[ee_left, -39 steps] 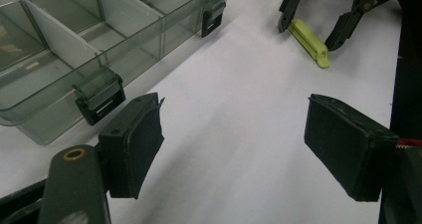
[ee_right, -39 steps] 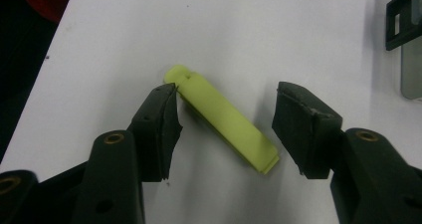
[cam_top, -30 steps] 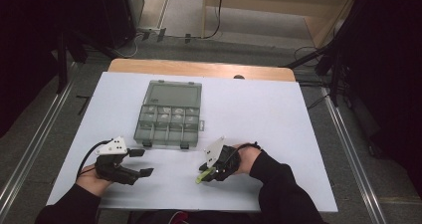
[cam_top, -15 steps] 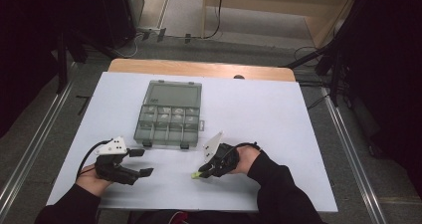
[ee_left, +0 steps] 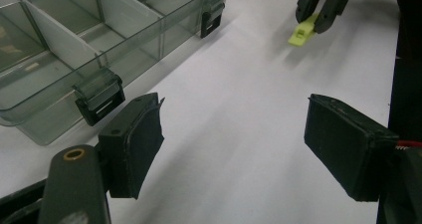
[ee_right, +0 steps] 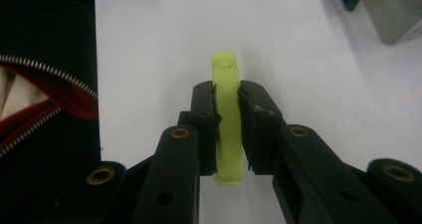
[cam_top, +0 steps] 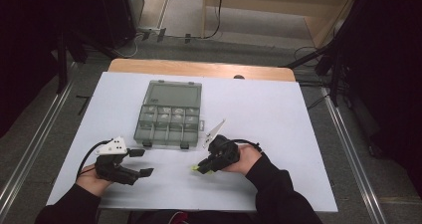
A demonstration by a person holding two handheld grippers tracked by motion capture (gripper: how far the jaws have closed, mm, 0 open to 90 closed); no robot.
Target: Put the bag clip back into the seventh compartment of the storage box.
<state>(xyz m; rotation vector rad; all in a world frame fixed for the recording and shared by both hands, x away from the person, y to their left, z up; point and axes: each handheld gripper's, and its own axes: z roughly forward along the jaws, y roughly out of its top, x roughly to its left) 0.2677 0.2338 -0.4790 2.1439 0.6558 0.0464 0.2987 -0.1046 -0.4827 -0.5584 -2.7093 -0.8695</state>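
A small yellow-green plastic piece (ee_right: 225, 69) stands upright between the pads of my right gripper (ee_right: 229, 117), which is shut on it just above the white table sheet. In the high view this right gripper (cam_top: 200, 168) sits at the front middle, with the piece (cam_top: 194, 168) poking out to the left. My left gripper (cam_top: 144, 162) rests at the front left, open, with nothing between its fingers (ee_left: 134, 144). From the left gripper view, the right gripper (ee_left: 312, 21) and the piece (ee_left: 301, 33) show farther off.
A clear grey compartment box (cam_top: 169, 115) lies open mid-table, its latches (ee_left: 99, 97) facing the front edge. A white sheet (cam_top: 278, 114) covers the table, with a wooden strip (cam_top: 199, 68) at the back. The person's dark sleeve (ee_right: 45, 59) lies left of the right gripper.
The right gripper has edged slightly left and its jaws have drawn in onto the yellow-green piece. The left gripper has stayed put.
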